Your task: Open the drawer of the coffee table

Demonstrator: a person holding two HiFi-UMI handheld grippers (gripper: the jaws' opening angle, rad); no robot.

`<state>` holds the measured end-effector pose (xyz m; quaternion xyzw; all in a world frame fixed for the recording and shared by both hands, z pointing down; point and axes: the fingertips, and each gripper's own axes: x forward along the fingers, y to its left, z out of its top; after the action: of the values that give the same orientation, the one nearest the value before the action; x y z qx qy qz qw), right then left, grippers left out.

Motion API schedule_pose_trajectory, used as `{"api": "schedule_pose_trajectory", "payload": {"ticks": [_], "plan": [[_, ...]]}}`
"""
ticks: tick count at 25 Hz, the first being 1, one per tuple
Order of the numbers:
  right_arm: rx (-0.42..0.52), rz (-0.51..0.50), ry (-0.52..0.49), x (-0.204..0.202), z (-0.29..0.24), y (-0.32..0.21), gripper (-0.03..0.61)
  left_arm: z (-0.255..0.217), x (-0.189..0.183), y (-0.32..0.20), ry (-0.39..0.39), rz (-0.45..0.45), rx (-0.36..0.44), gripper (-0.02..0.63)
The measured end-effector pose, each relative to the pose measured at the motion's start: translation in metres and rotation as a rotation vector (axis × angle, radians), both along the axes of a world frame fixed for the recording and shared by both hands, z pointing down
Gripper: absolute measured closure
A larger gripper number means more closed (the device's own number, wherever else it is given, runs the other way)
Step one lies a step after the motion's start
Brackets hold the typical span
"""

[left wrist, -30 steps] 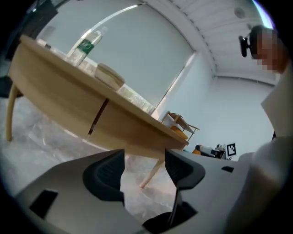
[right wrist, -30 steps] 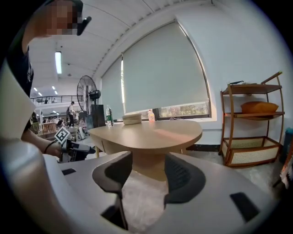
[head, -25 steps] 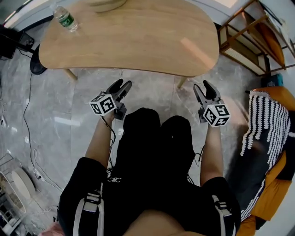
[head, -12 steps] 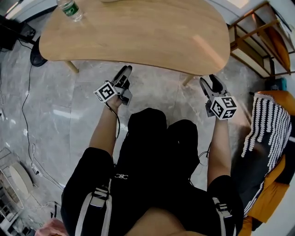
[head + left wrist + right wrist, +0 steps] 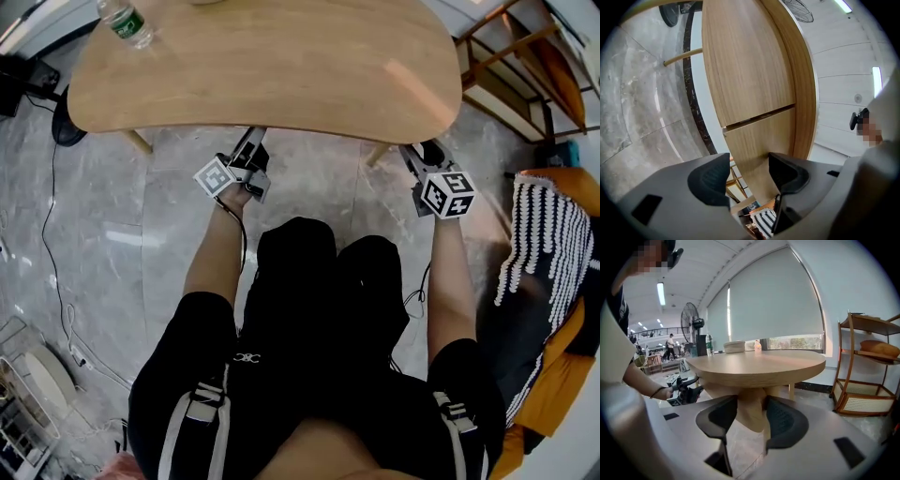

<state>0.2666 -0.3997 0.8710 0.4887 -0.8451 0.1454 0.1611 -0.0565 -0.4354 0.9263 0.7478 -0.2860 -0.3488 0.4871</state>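
Observation:
The coffee table (image 5: pixel 262 66) has a rounded light-wood top. My left gripper (image 5: pixel 251 145) reaches under its near edge, rolled onto its side. In the left gripper view a wooden panel (image 5: pixel 750 70) under the top is crossed by a dark seam (image 5: pixel 759 115), and my left gripper (image 5: pixel 749 161) stands open in front of it. My right gripper (image 5: pixel 419 152) is at the near right edge. Its jaws are closing, and a rounded wooden part (image 5: pixel 752 416) below the top shows in the gap of my right gripper (image 5: pixel 751 404); contact with the pads is not visible.
A plastic bottle (image 5: pixel 122 21) stands at the table's far left corner. A wooden shelf unit (image 5: pixel 511 75) is at the right, with an orange seat and striped throw (image 5: pixel 539 244) beside my right arm. A fan base (image 5: pixel 66 131) and a cable lie on the marble floor at left.
Both grippers moved forward to the table's near edge, their tips now under it. The left gripper rolled onto its side.

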Motion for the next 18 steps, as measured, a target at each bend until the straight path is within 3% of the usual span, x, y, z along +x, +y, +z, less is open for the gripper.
{"api": "schedule_pose_trajectory", "payload": {"ticks": [12, 18], "plan": [[0.007, -0.073, 0.084, 0.005, 0.001, 0.006, 0.411, -0.007, 0.004, 0.004, 0.000, -0.012, -0.020, 0.362], [-0.011, -0.252, 0.170, 0.007, 0.002, 0.014, 0.449, -0.002, 0.003, 0.011, 0.001, -0.002, -0.027, 0.371]]}}
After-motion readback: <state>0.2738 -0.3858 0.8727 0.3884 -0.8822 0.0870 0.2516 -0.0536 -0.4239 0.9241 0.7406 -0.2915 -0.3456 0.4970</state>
